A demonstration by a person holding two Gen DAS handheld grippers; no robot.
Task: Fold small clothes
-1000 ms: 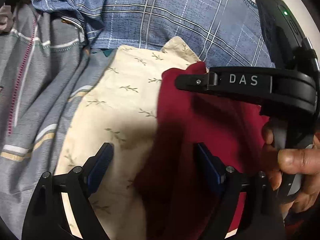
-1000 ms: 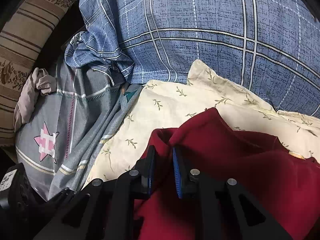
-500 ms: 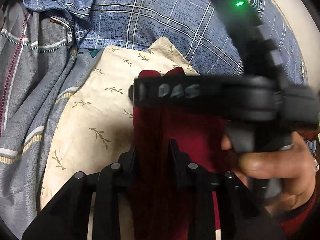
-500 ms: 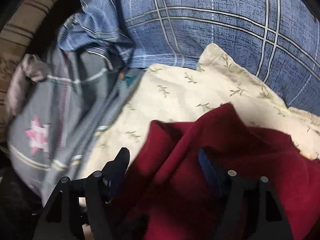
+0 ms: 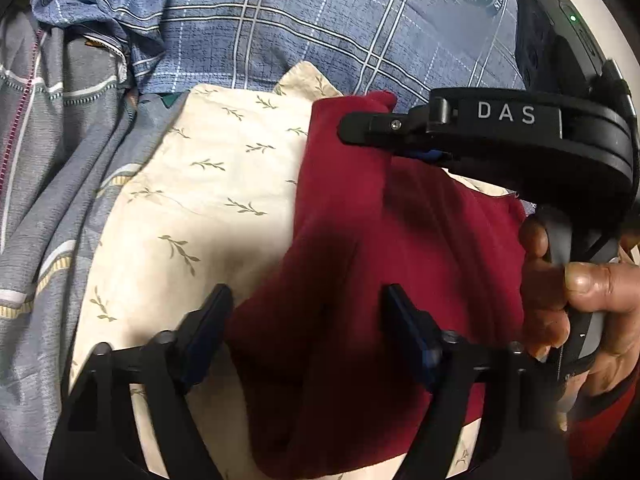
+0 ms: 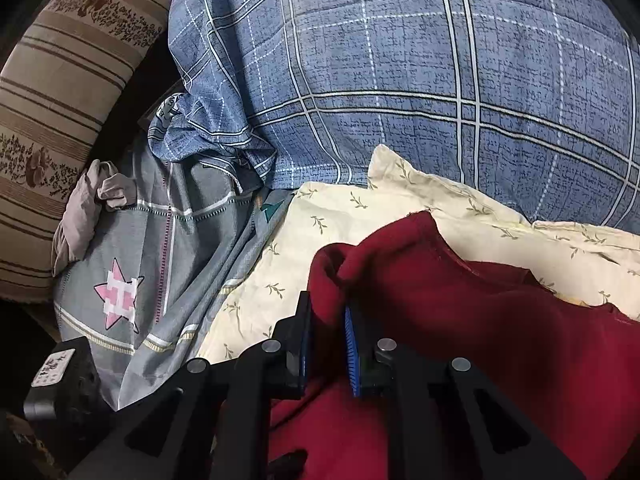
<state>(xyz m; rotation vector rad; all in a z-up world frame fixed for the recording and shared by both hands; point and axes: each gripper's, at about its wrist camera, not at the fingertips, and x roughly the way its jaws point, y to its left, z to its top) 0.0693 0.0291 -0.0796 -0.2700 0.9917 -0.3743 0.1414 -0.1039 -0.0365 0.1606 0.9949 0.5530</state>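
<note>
The right gripper (image 6: 326, 344) has its fingers pinched on a raised fold of the red garment (image 6: 460, 320), while the left gripper (image 5: 308, 332) is spread wide, astride the cloth's near edge without clamping. This looks like mid-fold; next, the left fingers should close on that edge. The garment lies on a cream leaf-print cloth (image 5: 208, 184).

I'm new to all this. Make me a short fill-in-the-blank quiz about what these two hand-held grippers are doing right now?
1. The right hand-held gripper is shut on the ____ garment.
2. The left hand-held gripper has its jaws ____.
3. The garment lies on a cream cloth printed with small ____.

Missing words: red; open; leaves
</note>
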